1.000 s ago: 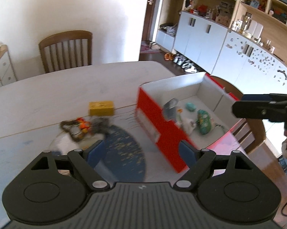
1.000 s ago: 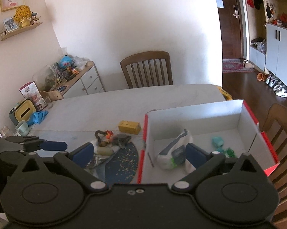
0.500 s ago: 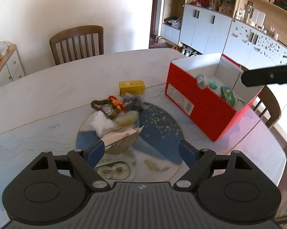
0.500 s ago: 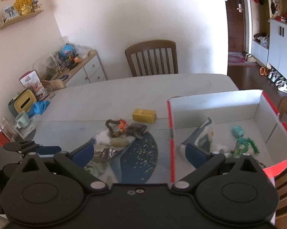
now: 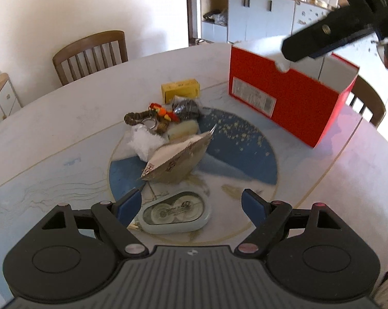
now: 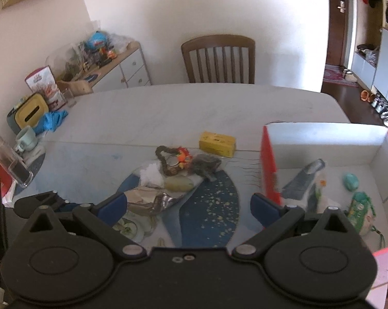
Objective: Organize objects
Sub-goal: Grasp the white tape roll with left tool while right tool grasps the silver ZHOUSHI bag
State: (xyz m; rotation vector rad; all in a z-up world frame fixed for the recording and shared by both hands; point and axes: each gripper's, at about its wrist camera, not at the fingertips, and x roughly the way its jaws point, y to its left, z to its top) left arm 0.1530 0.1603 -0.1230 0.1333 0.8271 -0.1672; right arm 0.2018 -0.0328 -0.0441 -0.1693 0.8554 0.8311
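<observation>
Partly sorted: red box (image 6: 268,164) holds several items; mid-table pile (image 5: 168,139), tape dispenser (image 5: 174,215), yellow box (image 5: 180,90) remain; left gripper (image 5: 191,206) and right gripper (image 6: 188,206) wide open, empty.

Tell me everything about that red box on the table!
The red box is an open cardboard box without a lid, red outside and white inside. It stands upright on the table, right of the pile of small things and apart from it. A white label is stuck on its long side. Inside lie a few things: a grey-and-white packet, a small teal object and a green toy. Neither gripper touches it.
</observation>
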